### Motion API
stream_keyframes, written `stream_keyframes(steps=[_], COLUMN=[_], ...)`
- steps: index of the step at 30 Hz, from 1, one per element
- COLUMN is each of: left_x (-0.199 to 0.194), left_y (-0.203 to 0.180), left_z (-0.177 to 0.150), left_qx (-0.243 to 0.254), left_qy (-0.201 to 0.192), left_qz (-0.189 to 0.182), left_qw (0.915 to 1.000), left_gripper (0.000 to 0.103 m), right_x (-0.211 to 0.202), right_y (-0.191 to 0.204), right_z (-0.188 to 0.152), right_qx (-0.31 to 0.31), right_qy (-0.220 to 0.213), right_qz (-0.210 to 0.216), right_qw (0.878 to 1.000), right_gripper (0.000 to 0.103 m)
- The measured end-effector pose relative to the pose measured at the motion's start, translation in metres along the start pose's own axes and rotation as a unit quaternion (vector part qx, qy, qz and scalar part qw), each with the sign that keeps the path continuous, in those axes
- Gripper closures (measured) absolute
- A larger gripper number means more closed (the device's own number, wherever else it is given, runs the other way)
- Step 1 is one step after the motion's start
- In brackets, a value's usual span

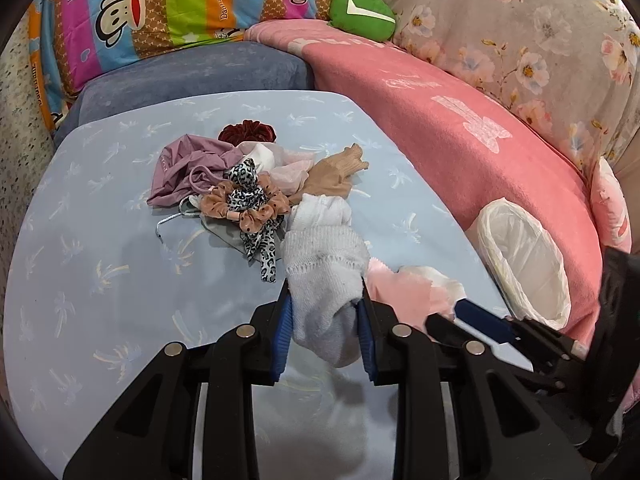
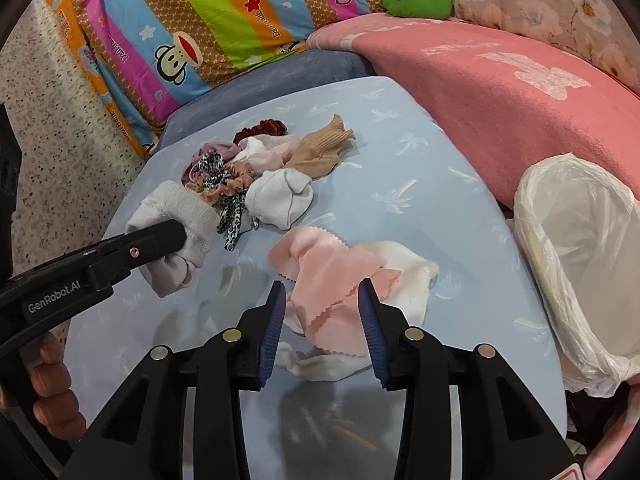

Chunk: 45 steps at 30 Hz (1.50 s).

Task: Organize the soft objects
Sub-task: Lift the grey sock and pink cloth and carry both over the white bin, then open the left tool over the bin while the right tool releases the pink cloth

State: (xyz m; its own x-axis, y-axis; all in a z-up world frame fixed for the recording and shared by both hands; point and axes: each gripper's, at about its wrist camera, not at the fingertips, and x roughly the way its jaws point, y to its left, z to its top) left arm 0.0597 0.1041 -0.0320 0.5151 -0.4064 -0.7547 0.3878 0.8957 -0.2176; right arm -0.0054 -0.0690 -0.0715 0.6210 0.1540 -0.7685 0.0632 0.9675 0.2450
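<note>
On the light blue table [image 1: 100, 240], my left gripper [image 1: 325, 292] is shut on a white sock [image 1: 324, 256], which hangs a little above the surface. The right wrist view shows that same gripper [image 2: 180, 240] from the side, with the sock [image 2: 180, 208] in it. My right gripper [image 2: 322, 286] stands open over a pink cloth [image 2: 328, 280] that lies on the table between its pads, partly covering a white sock [image 2: 404, 280]. A pile further back holds a leopard scrunchie [image 1: 248, 196], a purple cloth [image 1: 188, 164], a tan sock [image 1: 336, 172] and a dark red scrunchie [image 1: 248, 132].
A bin with a white plastic liner [image 2: 580, 260] stands at the table's right edge. A pink blanket [image 1: 460, 140], a grey-blue cushion [image 1: 192, 76] and a striped cartoon quilt [image 1: 160, 8] surround the far side. A person's hand [image 2: 52, 384] holds the left gripper.
</note>
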Motion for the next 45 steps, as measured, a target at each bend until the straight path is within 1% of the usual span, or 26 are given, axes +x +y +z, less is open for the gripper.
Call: stream_keyframes(steps=[4, 6, 8, 9, 13, 17, 22, 25, 29, 32, 34, 40, 45], left_x=[0.001, 0.002, 0.003, 0.003, 0.001, -0.002, -0.003, -0.001, 0.002, 0.008, 0.014, 0.032, 0.043], left_y=[0.0, 0.001, 0.0, 0.0, -0.003, -0.011, -0.032, -0.052, -0.083, -0.11, -0.13, -0.178, -0.208], left_z=[-0.001, -0.001, -0.002, -0.002, 0.0, 0.004, 0.013, 0.021, 0.029, 0.034, 0.037, 0.04, 0.038], left_qx=[0.001, 0.0, 0.0, 0.0, 0.004, 0.011, 0.033, 0.052, 0.083, 0.108, 0.123, 0.161, 0.188], left_qy=[0.002, 0.004, 0.005, 0.005, 0.001, -0.004, -0.011, -0.016, -0.024, -0.027, -0.025, -0.012, 0.001], left_qz=[0.004, 0.005, 0.005, 0.006, 0.004, 0.0, -0.011, -0.022, -0.038, -0.055, -0.072, -0.114, -0.136], left_qw=[1.0, 1.0, 1.0, 1.0, 1.0, 0.9999, 0.9993, 0.9983, 0.9956, 0.9922, 0.9894, 0.9802, 0.9727], left_gripper=[0.075, 0.075, 0.075, 0.075, 0.075, 0.075, 0.075, 0.075, 0.075, 0.075, 0.075, 0.075, 0.075], right_x=[0.015, 0.021, 0.022, 0.021, 0.009, -0.018, -0.05, -0.072, -0.103, -0.118, -0.128, -0.146, -0.155], right_y=[0.002, 0.0, -0.003, -0.004, -0.007, -0.012, -0.022, -0.033, -0.059, -0.079, -0.1, -0.148, -0.18], right_z=[-0.004, -0.005, -0.004, -0.003, 0.005, 0.02, 0.037, 0.047, 0.053, 0.055, 0.054, 0.043, 0.033], right_qx=[0.001, 0.004, 0.008, 0.01, 0.013, 0.02, 0.026, 0.035, 0.055, 0.07, 0.086, 0.126, 0.152], right_qy=[0.016, 0.022, 0.025, 0.025, 0.004, -0.033, -0.077, -0.104, -0.137, -0.151, -0.16, -0.171, -0.174], right_qz=[-0.001, 0.001, 0.005, 0.007, 0.009, 0.017, 0.017, 0.009, -0.011, -0.031, -0.048, -0.089, -0.117], right_qw=[1.0, 1.0, 1.0, 1.0, 1.0, 0.999, 0.997, 0.994, 0.989, 0.986, 0.982, 0.973, 0.966], right_gripper=[0.064, 0.071, 0.097, 0.1, 0.1, 0.1, 0.1, 0.1, 0.1, 0.1, 0.1, 0.1, 0.1])
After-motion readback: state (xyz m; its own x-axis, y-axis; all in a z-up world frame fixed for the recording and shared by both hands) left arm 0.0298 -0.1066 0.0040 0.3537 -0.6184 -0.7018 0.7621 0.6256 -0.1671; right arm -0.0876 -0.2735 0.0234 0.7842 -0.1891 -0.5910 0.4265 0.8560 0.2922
